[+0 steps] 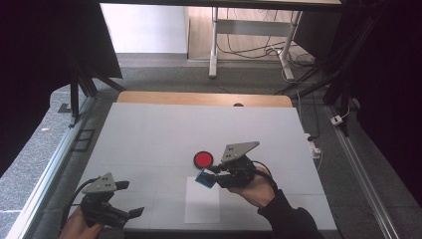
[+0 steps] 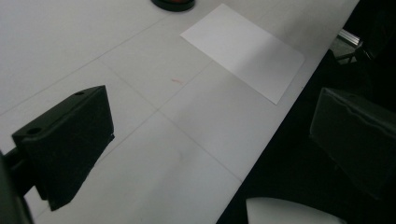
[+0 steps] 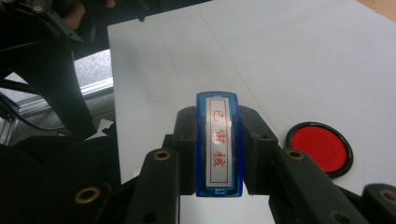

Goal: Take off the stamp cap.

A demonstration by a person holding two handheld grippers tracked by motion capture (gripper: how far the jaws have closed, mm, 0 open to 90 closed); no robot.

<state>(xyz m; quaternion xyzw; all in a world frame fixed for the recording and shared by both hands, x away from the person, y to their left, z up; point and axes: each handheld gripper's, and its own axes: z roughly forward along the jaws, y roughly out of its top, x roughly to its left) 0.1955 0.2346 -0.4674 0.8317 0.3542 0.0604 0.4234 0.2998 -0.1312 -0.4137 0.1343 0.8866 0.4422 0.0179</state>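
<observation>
The right hand-held gripper [image 3: 218,149] clamps a blue rectangular plastic stamp [image 3: 219,144] label-up, above the white sheet of paper [image 1: 201,199] and just beside the round red ink pad [image 1: 203,159], likely ready for inking. The left hand-held gripper [image 1: 130,199] hangs released near the tabletop [image 1: 149,134] edge, clear of the work.

White table [image 1: 149,134] with a wooden strip [image 1: 204,98] along its far edge. Past it there's grey floor, the metal legs of another desk [image 1: 214,45] and a tangle of cables [image 1: 259,50]. Dark curtains [image 1: 393,74] hang on both sides.
</observation>
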